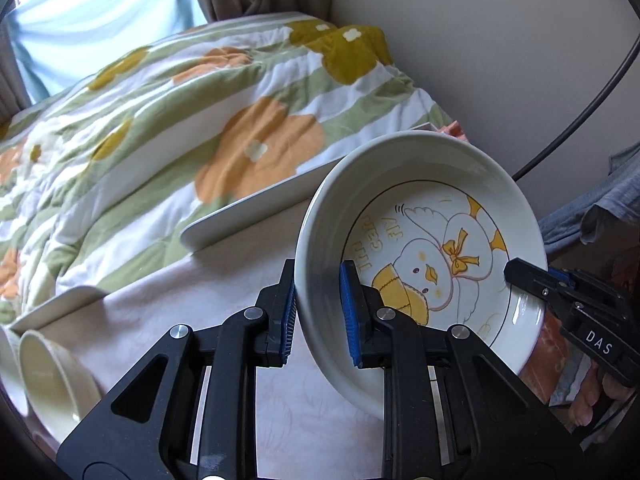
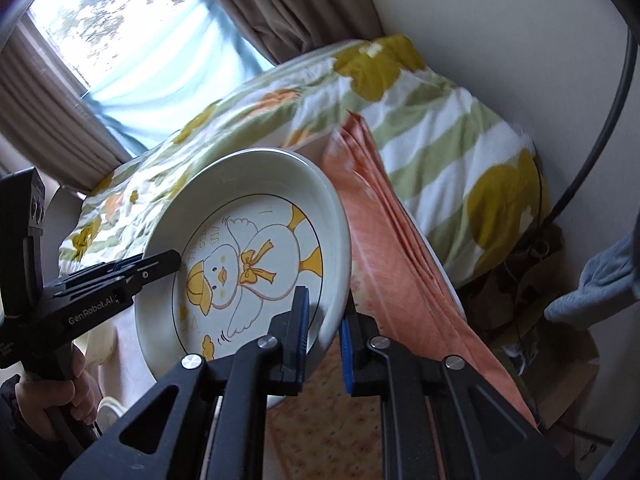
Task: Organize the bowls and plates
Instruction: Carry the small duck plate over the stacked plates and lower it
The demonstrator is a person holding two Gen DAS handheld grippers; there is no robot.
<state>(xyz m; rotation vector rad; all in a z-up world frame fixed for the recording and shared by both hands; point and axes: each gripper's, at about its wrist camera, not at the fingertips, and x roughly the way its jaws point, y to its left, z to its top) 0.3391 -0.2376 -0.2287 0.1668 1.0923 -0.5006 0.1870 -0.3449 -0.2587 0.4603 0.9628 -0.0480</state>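
Note:
A deep white plate with a yellow duck drawing [image 1: 432, 256] is held tilted in the air above the table. My left gripper [image 1: 318, 312] is shut on its left rim, one blue pad inside, one outside. My right gripper [image 2: 324, 328] is shut on the opposite rim of the same plate [image 2: 248, 256]. Each gripper shows in the other's view, the right gripper [image 1: 516, 270] at the plate's right and the left gripper [image 2: 176, 258] at the plate's left. A cream bowl [image 1: 52, 380] lies on its side at the table's left edge.
A white tabletop [image 1: 224, 304] with a raised white rim [image 1: 256, 208] lies under the plate. A bed with a flowered quilt [image 1: 180, 120] is beyond it. An orange cloth [image 2: 384, 240] covers the table's right side. A wall [image 2: 500, 40] stands at right.

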